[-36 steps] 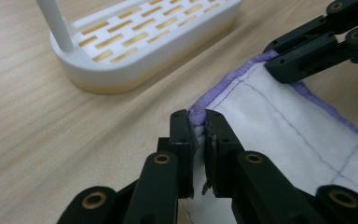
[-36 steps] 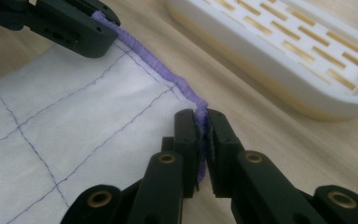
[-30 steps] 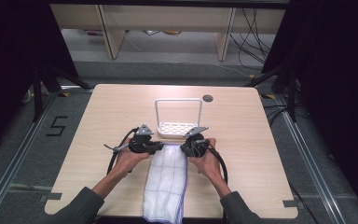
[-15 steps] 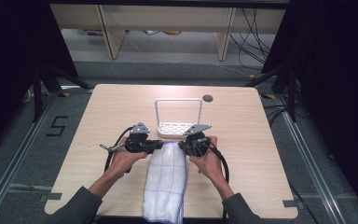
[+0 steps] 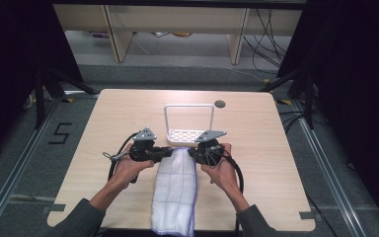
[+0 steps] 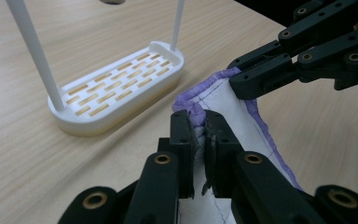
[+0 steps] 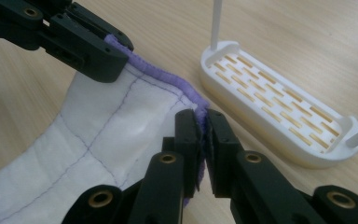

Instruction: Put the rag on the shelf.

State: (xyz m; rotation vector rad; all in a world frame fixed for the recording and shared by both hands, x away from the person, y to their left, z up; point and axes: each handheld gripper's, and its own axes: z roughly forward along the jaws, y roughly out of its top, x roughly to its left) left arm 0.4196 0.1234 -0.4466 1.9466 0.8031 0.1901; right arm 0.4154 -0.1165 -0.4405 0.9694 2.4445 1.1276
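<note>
From the high view, the left gripper (image 5: 165, 152) and right gripper (image 5: 193, 152) held the far corners of a white cloth (image 5: 175, 190) just short of the white rack (image 5: 189, 134). In both gripper views the jaws were clamped on its purple hem. The step looked like lifting the cloth; hanging it on the rack would probably need both ends raised evenly.

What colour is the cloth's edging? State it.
Purple, around the white cloth; clearest in the right gripper view.
</note>
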